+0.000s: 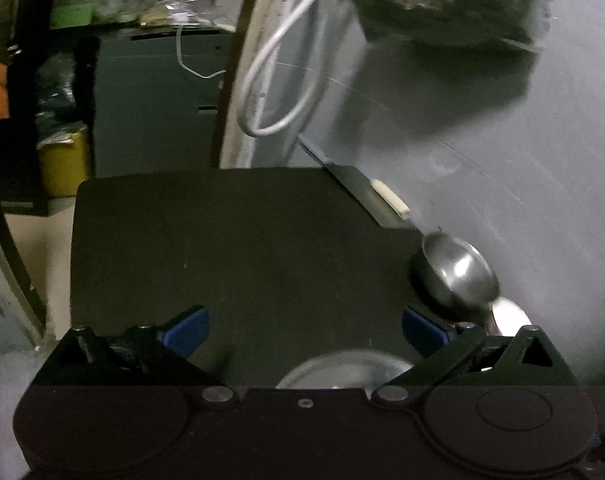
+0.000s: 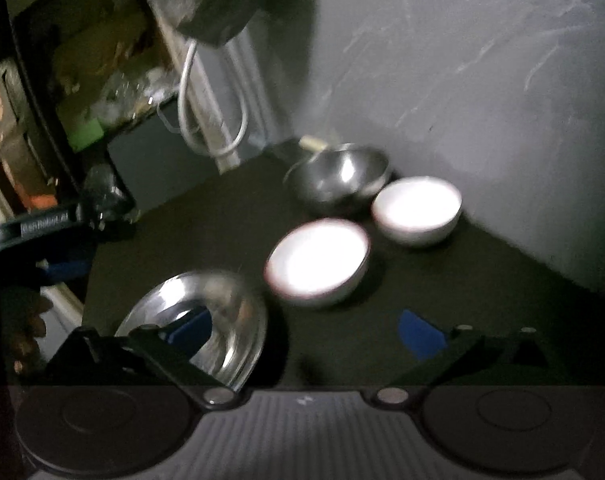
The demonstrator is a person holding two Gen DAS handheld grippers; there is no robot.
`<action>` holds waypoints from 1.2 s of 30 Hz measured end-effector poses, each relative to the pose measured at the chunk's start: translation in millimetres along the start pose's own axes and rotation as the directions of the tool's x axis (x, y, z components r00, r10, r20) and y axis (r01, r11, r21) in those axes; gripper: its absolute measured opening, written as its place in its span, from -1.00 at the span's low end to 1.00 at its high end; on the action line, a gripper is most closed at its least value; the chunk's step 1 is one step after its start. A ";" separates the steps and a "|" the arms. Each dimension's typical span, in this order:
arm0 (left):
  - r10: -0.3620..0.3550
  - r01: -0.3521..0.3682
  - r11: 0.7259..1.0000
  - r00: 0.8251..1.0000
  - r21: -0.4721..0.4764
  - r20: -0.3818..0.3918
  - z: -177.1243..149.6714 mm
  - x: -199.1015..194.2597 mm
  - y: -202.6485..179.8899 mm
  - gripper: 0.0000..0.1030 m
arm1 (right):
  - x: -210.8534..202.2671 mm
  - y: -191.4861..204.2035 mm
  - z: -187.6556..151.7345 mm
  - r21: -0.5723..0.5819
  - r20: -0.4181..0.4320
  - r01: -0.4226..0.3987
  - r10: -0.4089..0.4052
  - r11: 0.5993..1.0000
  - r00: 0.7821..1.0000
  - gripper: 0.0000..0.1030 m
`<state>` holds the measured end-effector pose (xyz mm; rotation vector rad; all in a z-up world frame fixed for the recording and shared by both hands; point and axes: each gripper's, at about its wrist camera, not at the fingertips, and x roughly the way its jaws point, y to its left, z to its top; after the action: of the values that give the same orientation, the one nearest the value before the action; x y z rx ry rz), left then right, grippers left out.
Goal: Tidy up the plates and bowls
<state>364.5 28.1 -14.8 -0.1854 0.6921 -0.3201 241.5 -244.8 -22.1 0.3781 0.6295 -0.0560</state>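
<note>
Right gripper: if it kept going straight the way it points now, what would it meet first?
Probably the nearer white bowl, lying just ahead of the open right gripper on the dark mat. Nothing sits between the jaws. Blur leaves depth uncertain; it might touch bare mat first.

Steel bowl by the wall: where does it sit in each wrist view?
Left wrist: steel bowl at right of centre, on the black mat's right edge, just above the right blue finger pad.
Right wrist: steel bowl above centre, at the mat's far corner, behind the two white bowls.
Shared landmark: looped white cable on the wall.
</note>
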 end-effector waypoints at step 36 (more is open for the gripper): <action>-0.023 0.037 0.997 0.984 0.074 -0.176 29.2 170.5 -119.8 -0.11 | 153.3 -58.3 103.4 -0.232 -0.004 0.024 -0.025 0.972 1.000 0.18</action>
<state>479.7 -141.7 -61.6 -0.0952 0.8498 -0.3944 414.2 -326.8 -54.1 0.1439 0.6404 -0.0042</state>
